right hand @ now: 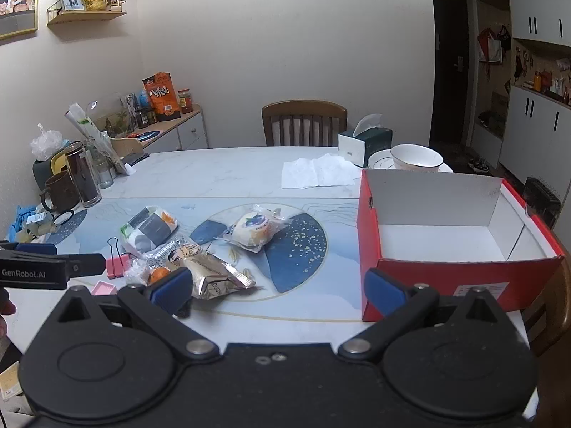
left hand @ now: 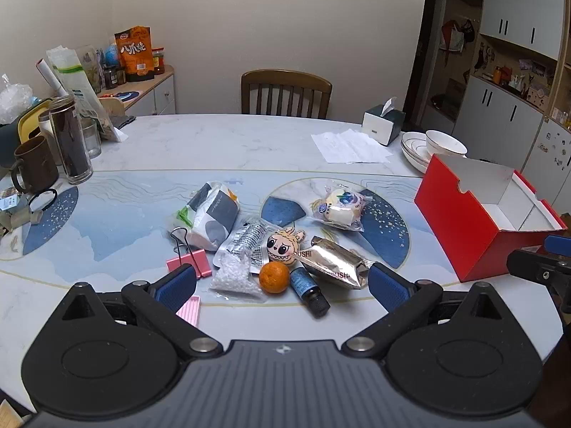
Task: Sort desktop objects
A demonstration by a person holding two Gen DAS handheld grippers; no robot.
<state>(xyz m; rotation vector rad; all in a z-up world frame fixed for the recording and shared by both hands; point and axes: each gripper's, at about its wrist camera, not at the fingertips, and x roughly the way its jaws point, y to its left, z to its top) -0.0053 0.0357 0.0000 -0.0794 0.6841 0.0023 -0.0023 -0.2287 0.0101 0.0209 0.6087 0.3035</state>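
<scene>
Sorting not yet begun: both hand-held grippers, left and right, hover wide open and empty over the marble-patterned table, the small round orange tangerine at twelve o'clock of the left gripper awaiting a grasp and transfer toward the open red cardboard box at two o'clock.

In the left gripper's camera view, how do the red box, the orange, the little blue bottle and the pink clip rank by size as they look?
1. red box
2. pink clip, partly hidden by a gripper finger
3. and 4. blue bottle and orange: too alike to rank.
</scene>
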